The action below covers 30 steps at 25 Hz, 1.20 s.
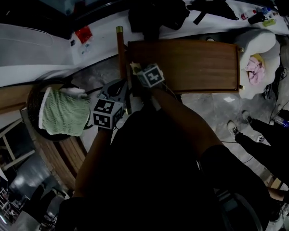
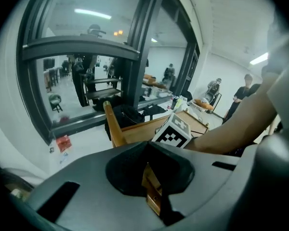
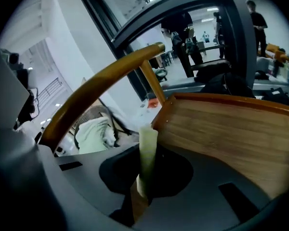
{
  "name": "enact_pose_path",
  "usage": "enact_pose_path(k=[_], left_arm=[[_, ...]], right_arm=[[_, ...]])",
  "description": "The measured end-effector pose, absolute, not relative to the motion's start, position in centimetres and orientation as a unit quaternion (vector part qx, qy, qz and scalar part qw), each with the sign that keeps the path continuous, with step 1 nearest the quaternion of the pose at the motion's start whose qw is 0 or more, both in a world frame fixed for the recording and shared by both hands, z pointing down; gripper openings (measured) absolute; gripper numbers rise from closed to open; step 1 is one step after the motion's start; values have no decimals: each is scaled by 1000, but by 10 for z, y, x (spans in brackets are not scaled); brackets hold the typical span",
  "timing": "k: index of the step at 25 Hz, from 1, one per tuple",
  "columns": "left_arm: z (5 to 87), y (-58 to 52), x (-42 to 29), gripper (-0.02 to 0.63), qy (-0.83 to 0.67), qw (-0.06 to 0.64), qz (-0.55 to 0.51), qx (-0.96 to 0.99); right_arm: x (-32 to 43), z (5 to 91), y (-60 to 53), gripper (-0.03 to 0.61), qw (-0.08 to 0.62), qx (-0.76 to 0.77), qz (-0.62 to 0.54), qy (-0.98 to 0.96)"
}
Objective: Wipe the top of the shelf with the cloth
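Note:
The brown wooden shelf top [image 1: 192, 64] lies ahead of me, with a wooden rail [image 1: 120, 52] standing at its left end. A green cloth [image 1: 62, 112] rests in a round basket [image 1: 34, 102] to the left, apart from both grippers. My left gripper [image 1: 116, 96] is at the rail's near end, shut on a wooden piece [image 2: 153, 191] of the frame. By the shelf's left corner, my right gripper [image 1: 143, 78] is shut on a pale yellowish strip [image 3: 147, 158] with wood just below it. I cannot tell what that strip is. In the right gripper view the green cloth [image 3: 94, 134] lies beyond the curved rail [image 3: 101, 81].
A white tub [image 1: 257, 44] holding a pink cloth stands at the shelf's right end. Someone's shoes [image 1: 233, 128] are on the floor to the right. Slatted wood [image 1: 62, 153] lies below the basket. A dark window frame [image 2: 130, 57] and a white ledge are behind the shelf.

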<state>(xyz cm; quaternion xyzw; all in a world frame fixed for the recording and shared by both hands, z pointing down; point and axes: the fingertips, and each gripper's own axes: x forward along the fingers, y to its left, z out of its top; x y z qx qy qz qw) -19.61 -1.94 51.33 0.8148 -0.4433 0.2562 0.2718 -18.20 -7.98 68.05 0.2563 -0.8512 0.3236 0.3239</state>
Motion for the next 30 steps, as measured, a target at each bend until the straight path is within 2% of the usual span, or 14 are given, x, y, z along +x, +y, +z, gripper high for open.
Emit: enact_pose_path(k=[7,12,30], left_arm=[[519,-17,-190,6,-420,272,261,826],[515,-25,-164,6,-403,268,257,837],[546,-37,-12,6,-364,297,264,842]], right_arm=[[-187,693,-76,46,370,255,290,-845],[-161,696,-79,46,381,256,289,-840],[47,696,-99,46,406,314,291,-807]])
